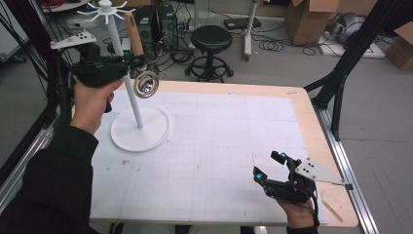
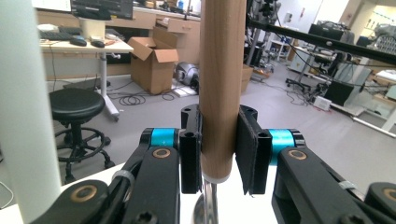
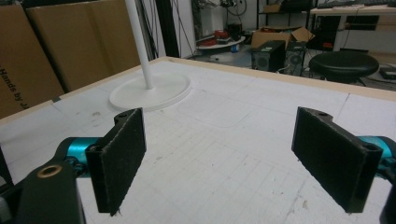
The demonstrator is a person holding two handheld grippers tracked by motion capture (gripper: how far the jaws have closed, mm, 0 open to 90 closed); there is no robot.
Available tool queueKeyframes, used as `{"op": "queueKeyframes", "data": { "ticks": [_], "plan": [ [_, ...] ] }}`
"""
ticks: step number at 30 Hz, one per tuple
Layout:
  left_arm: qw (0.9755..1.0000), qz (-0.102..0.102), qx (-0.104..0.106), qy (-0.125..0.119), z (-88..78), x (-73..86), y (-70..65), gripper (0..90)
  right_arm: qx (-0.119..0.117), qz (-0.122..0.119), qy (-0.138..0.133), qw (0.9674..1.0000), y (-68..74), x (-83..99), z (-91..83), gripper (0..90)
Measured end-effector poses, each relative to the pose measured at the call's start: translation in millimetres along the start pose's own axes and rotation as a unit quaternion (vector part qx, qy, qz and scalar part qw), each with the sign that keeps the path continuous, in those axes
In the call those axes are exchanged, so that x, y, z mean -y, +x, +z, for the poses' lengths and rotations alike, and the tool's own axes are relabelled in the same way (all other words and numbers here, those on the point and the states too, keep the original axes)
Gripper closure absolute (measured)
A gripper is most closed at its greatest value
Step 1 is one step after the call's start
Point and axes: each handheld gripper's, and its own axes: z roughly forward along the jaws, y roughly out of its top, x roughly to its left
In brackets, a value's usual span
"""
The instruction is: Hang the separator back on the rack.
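Cardboard box (image 3: 32,65), print "Hands by"

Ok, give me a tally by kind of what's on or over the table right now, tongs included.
White hook stand: 1
Wooden-handled metal utensil: 1, clamped in the left tongs
Tongs: 2, the right tongs open and holding nothing
Total: 4

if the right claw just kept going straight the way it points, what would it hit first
Probably the white stand's round base: the open right claw aims across bare table toward it. Depth is unclear, so it might pass just beside it.
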Motion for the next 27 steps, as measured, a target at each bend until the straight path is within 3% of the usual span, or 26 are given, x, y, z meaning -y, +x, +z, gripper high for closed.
{"op": "queueKeyframes", "data": {
  "ticks": [12,17,24,25,27],
  "plan": [
    [0.9996,-0.01,-0.027,0.002,-1.8,0.3,12.0,72.6,0.0,0.008,-0.007,0.9999,-0.2,-0.2,-2.1,16.7],
    [0.9992,-0.002,-0.037,0.013,-2.7,5.5,13.2,72.6,-0.001,0.01,-0.006,0.9999,0.3,0.0,-2.4,16.7],
    [0.9992,0.009,-0.039,-0.001,-12.6,11.0,12.3,71.7,0.002,0.01,-0.004,0.9999,0.1,0.4,-2.3,16.7],
    [0.9993,0.007,-0.037,-0.002,-14.9,12.5,11.6,69.6,0.002,0.01,-0.004,0.9999,0.1,0.5,-2.3,16.7],
    [0.9988,0.015,-0.046,-0.002,-19.3,15.3,9.6,54.6,0.003,0.009,-0.003,0.9999,-0.1,0.6,-2.5,16.7]
  ]
}}
